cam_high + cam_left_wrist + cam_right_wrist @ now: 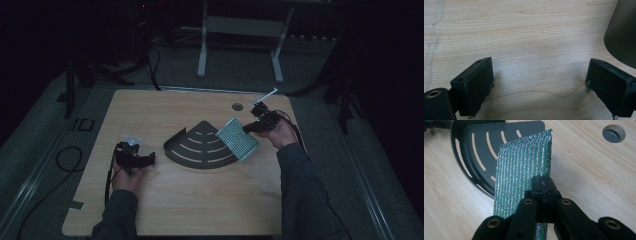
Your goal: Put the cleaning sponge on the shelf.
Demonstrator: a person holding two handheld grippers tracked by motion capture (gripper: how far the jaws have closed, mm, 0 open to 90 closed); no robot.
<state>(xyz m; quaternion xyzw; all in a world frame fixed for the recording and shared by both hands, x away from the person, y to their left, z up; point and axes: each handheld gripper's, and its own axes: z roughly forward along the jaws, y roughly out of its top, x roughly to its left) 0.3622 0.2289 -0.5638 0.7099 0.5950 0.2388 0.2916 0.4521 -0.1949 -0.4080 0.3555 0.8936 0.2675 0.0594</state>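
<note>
Right gripper [543,185] pinching tilted, seemingly foil sheet [521,167]

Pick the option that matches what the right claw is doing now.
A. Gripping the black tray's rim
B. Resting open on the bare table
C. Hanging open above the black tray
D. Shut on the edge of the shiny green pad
D: the right claw is pinched shut on one edge of the shiny green pad, which it holds beside the black tray.

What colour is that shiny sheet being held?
The sheet is glittery silver-green with fine stripes, best seen in the right gripper view.
</note>
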